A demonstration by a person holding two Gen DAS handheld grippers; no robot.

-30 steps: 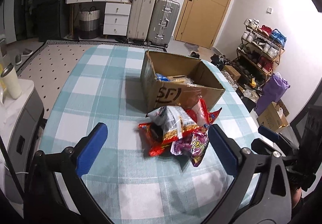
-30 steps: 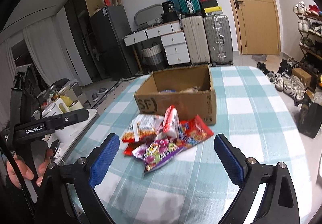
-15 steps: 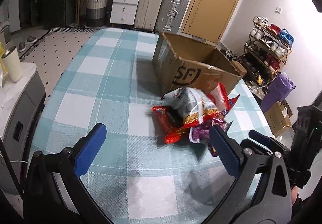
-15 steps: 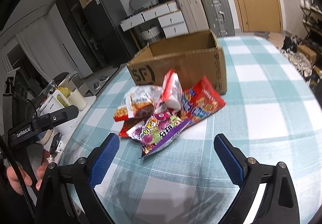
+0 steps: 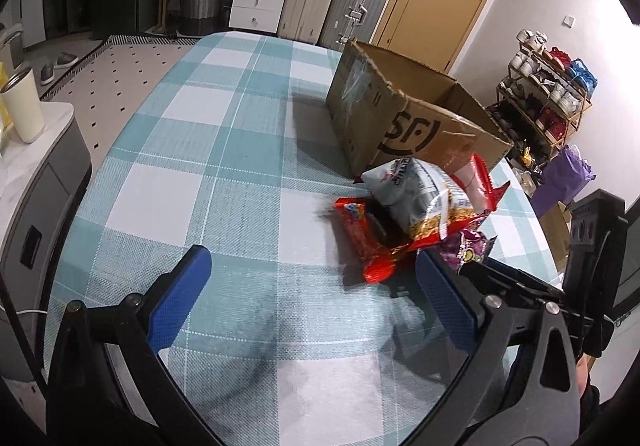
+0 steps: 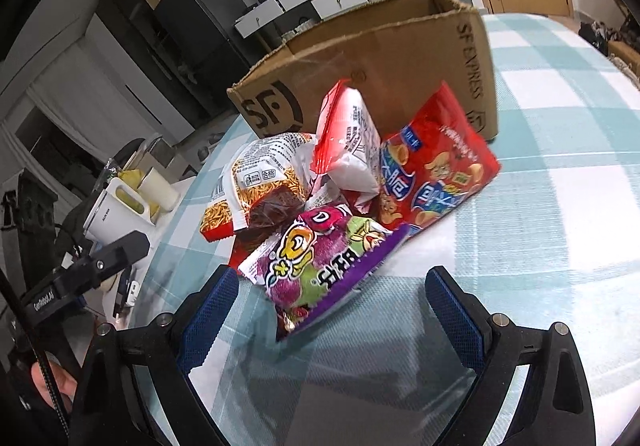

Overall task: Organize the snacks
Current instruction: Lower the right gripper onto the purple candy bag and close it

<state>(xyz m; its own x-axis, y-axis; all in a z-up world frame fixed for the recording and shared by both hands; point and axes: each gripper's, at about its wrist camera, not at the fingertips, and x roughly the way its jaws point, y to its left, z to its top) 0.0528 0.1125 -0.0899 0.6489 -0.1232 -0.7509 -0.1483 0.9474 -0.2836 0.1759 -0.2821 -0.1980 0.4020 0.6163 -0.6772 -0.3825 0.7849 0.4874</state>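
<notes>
A heap of snack bags lies on the checked tablecloth [image 5: 224, 149], pressed against the near wall of an open cardboard box [image 6: 384, 57] printed with an SF mark. Nearest the right gripper [image 6: 332, 310], just ahead of its fingertips and roughly centred between them, is a purple bag [image 6: 320, 258] with cartoon faces, its lower edge reaching down toward the gap between the blue pads. Beyond it and to the gripper's right sits a red bag [image 6: 436, 169] of crisps, leaning on the box; straight ahead a white pouch with red trim [image 6: 352, 137] stands tilted against the cardboard; ahead and left lies a white and orange bag [image 6: 260, 181] over a dark red packet. The right gripper's fingers are spread wide and hold nothing. The left gripper [image 5: 316, 298] is likewise spread wide and empty, low over bare cloth, with the heap ahead and off to its right, the red wrapper [image 5: 372, 246] just beside its right-hand pad [image 5: 444, 302]. A white cup [image 5: 22, 107] stands far to its left on a grey cabinet
</notes>
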